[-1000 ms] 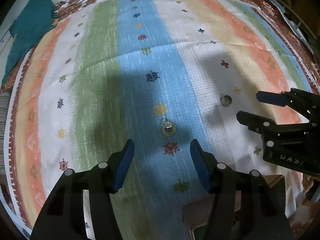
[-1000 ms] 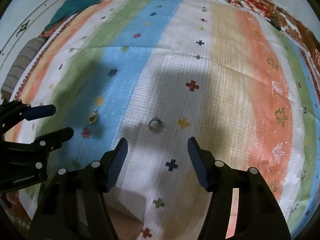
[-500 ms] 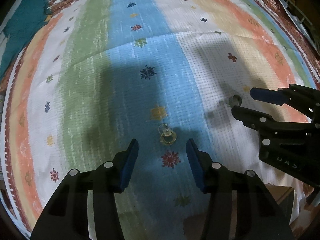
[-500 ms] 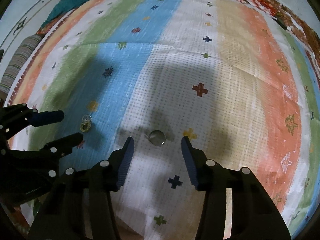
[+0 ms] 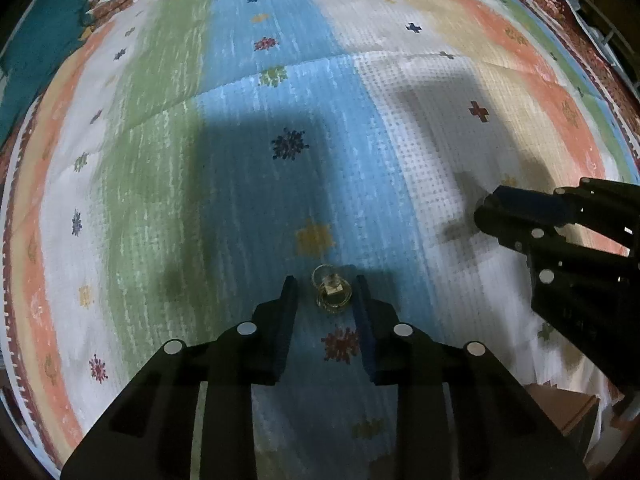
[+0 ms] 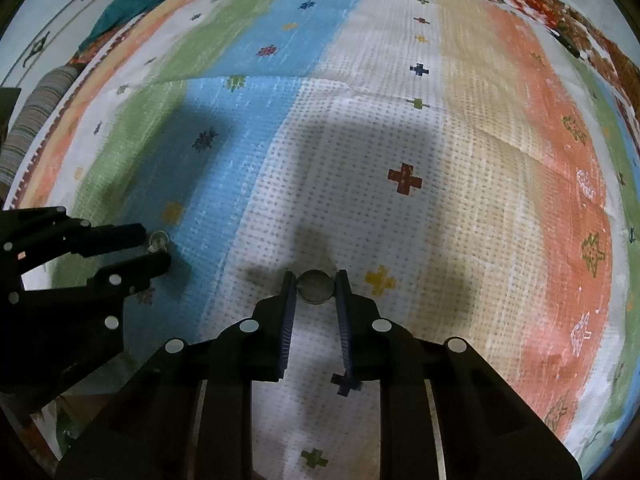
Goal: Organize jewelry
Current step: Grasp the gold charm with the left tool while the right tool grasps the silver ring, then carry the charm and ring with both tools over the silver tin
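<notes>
No box or tray shows; both pieces lie on the striped cloth (image 5: 160,152). The left gripper (image 5: 326,292) is closing around a gold ring (image 5: 332,294) on the blue stripe, pads not yet touching. The right gripper (image 6: 316,284) is closing on a round silver piece (image 6: 316,286), pads at its edges.

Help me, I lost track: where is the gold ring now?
The gold ring lies on the blue stripe, between the closing fingers of the left hand-held gripper, just beyond a red motif.
</notes>
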The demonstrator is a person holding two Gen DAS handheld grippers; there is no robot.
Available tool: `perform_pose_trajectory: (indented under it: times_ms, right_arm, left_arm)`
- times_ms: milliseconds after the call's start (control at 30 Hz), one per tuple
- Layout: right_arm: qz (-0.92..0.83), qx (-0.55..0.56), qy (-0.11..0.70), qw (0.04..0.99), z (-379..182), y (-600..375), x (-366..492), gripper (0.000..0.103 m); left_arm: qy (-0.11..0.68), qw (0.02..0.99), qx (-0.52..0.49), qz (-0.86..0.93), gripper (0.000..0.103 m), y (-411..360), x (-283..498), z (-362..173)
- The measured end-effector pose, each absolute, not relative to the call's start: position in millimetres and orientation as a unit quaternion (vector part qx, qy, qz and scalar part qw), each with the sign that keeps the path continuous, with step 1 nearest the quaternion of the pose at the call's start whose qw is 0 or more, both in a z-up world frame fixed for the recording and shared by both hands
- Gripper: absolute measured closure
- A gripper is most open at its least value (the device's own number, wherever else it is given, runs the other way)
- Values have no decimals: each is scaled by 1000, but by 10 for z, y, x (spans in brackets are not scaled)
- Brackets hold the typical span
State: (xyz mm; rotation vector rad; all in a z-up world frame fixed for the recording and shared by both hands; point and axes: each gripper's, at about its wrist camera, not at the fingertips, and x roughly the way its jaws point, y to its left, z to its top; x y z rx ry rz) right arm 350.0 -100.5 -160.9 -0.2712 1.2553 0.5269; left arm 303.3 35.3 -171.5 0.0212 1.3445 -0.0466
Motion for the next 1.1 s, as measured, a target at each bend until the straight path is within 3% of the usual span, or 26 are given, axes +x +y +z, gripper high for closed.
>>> perform_pose_trajectory:
  times_ms: [100,1100]
  right_arm:
    - [244,-125,578,769,-1608,-1007,3504,83]
    - [227,-105,517,818,-942,-1308,2998,83]
  left_arm:
    - [622,783,15,-29,87,328,3056,-1738]
    - [540,840,-3,-48,87,219,2455,-849]
